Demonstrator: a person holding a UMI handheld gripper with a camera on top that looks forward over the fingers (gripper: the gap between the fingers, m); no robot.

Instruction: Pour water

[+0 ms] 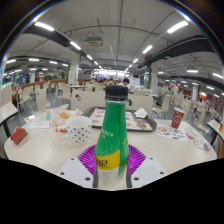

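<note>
A green plastic bottle point(113, 135) with a dark green cap and a yellow label stands upright between my fingers, filling the middle of the gripper view. Both purple pads point(88, 158) press against its lower body, so my gripper point(112, 165) is shut on it. Beyond the bottle to the left, a white cup with dots point(79, 128) stands on the pale round table point(45, 148). The bottle's base is hidden between the fingers.
A dark tray point(135, 123) with items lies behind the bottle. A red can point(177, 119) stands far right, a red object point(19, 135) and papers lie at the left. Rows of tables and chairs fill the hall beyond.
</note>
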